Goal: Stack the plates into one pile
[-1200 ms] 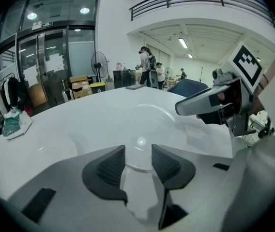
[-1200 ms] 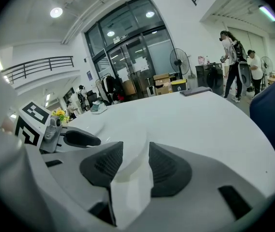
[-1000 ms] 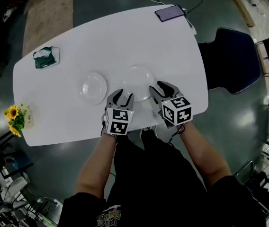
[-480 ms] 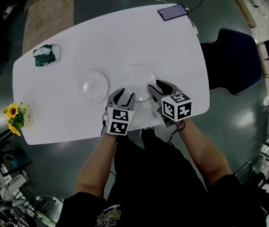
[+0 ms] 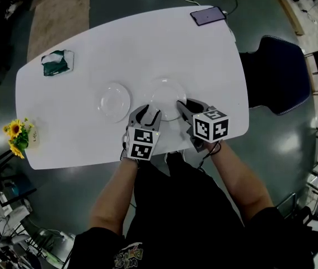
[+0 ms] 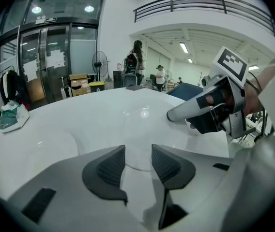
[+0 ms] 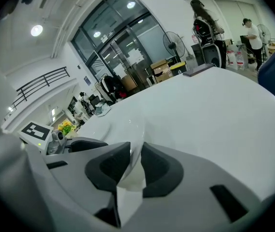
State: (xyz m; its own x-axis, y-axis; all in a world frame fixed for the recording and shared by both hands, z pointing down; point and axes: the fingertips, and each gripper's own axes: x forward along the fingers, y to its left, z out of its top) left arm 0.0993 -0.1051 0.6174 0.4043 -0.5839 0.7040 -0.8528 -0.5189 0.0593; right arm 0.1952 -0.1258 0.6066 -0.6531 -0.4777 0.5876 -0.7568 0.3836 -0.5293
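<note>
Two white plates lie on the white table [image 5: 148, 49]: a left plate [image 5: 114, 101] and a right plate [image 5: 166, 97]. My right gripper [image 5: 181, 106] is at the right plate's near right rim. Its jaws have just been closing, and the thin rim [image 7: 136, 144] now stands pinched between the dark pads [image 7: 111, 166]. My left gripper [image 5: 148, 114] waits open at the same plate's near left edge. In the left gripper view the plate [image 6: 142, 124] lies just beyond the parted jaws of the left gripper [image 6: 138, 154], with nothing between them, and the right gripper's finger [image 6: 186, 112] rests on the far rim.
A green packet [image 5: 56, 62] lies at the table's far left, a phone [image 5: 207, 15] at its far right corner, and yellow flowers [image 5: 17, 136] at the near left edge. A blue chair [image 5: 274, 72] stands to the right of the table.
The right gripper's jaws have come together on the right plate's rim and the gripper has rolled slightly. The left gripper and both plates have stayed where they were.
</note>
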